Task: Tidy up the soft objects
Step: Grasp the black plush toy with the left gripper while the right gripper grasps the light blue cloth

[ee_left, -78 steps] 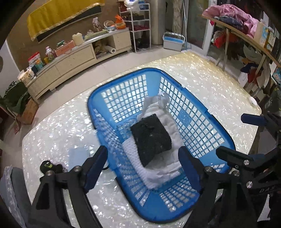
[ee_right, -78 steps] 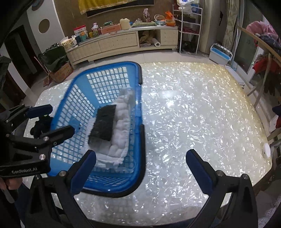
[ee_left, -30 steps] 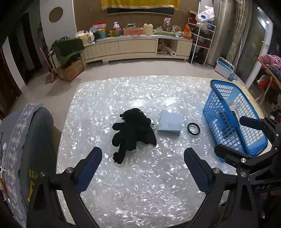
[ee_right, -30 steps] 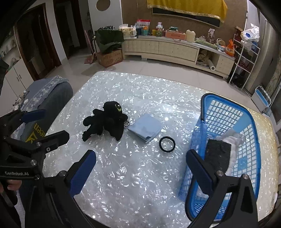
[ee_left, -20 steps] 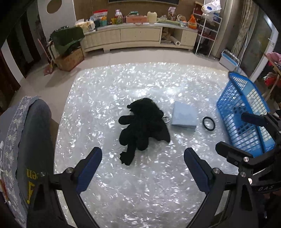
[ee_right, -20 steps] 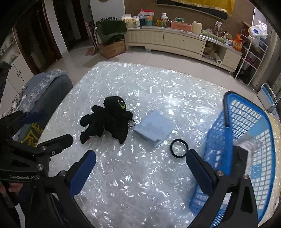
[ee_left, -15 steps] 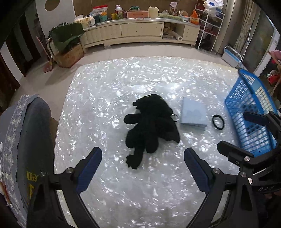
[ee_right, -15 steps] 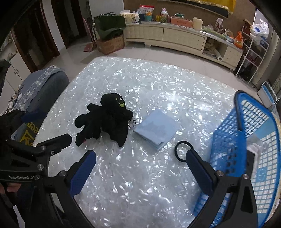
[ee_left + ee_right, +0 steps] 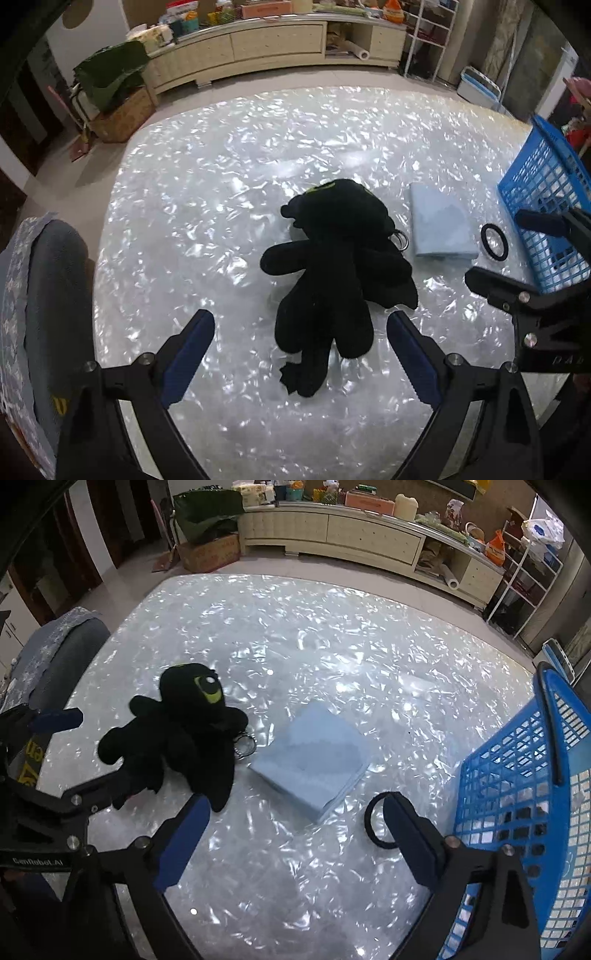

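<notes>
Over the table | left gripper spread wide above black plush toy | soft, light, squashy; pinch its thick belly | right gripper spread too, just closing slightly, nothing between.

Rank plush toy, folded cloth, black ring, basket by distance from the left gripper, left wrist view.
From the left gripper:
1. Plush toy, legs between the open jaws.
2. Folded cloth, beyond the toy, to the right.
3. Black ring, right of the cloth.
4. Basket, at the far right edge.
</notes>
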`<state>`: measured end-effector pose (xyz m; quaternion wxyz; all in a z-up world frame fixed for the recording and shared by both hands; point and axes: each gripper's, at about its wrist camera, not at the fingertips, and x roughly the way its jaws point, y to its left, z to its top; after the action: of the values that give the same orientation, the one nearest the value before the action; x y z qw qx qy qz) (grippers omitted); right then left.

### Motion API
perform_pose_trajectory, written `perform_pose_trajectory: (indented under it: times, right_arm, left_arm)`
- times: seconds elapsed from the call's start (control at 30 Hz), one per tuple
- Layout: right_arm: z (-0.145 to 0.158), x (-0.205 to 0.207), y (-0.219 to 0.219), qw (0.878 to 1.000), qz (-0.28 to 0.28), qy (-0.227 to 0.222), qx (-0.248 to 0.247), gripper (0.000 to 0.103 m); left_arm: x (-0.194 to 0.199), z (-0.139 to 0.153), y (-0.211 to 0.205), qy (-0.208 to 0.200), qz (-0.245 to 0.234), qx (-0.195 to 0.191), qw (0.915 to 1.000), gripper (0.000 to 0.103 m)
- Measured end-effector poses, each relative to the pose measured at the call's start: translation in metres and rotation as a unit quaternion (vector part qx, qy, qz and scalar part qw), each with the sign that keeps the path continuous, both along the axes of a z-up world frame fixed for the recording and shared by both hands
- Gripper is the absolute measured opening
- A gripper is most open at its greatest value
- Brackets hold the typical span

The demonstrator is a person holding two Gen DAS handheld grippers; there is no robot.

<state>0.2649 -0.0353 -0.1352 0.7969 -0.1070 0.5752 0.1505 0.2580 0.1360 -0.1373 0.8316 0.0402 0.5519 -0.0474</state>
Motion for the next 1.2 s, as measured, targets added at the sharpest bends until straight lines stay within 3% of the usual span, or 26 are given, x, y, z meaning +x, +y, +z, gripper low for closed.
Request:
perform_pose_trajectory:
  times: [0.37, 0.6, 0.8, 0.9, 1.03, 1.1, 1.2]
  right_arm:
    - [-0.036, 0.02, 0.02, 0.999, 0.017, 0.025, -0.025, 0.083]
    - [-0.059, 0.034, 0.032, 0.998, 0.023, 0.035, -0.037, 0.068]
    - [-0.066, 0.04, 0.038, 0.998, 0.034, 0.041, -0.025, 0.057]
    - [-0.066, 0.04, 0.039, 0.998, 0.035, 0.046, -0.021, 0.05]
    - [-0.061, 0.037, 0.029, 0.998, 0.032, 0.045, -0.02, 0.035]
    - [-0.059, 0.036, 0.024, 0.998, 0.03, 0.043, -0.021, 0.027]
    - [-0.056, 0.035, 0.019, 0.999, 0.026, 0.04, -0.02, 0.013]
  left_arm:
    - [0.023, -0.032, -0.001, 0.017, -0.05, 0.003, 0.9986, 0.094]
    - [0.031, -0.045, 0.0, 0.027, -0.056, -0.016, 0.9979, 0.094]
    - [0.032, -0.055, -0.005, 0.034, -0.064, -0.004, 0.9974, 0.093]
    - [0.033, -0.054, -0.007, 0.034, -0.063, -0.009, 0.9974, 0.083]
    - [0.033, -0.048, -0.007, 0.027, -0.066, -0.022, 0.9972, 0.052]
    - [0.034, -0.045, -0.004, 0.031, -0.063, -0.039, 0.9968, 0.051]
    - [0.033, -0.044, -0.008, 0.026, -0.068, -0.028, 0.9969, 0.046]
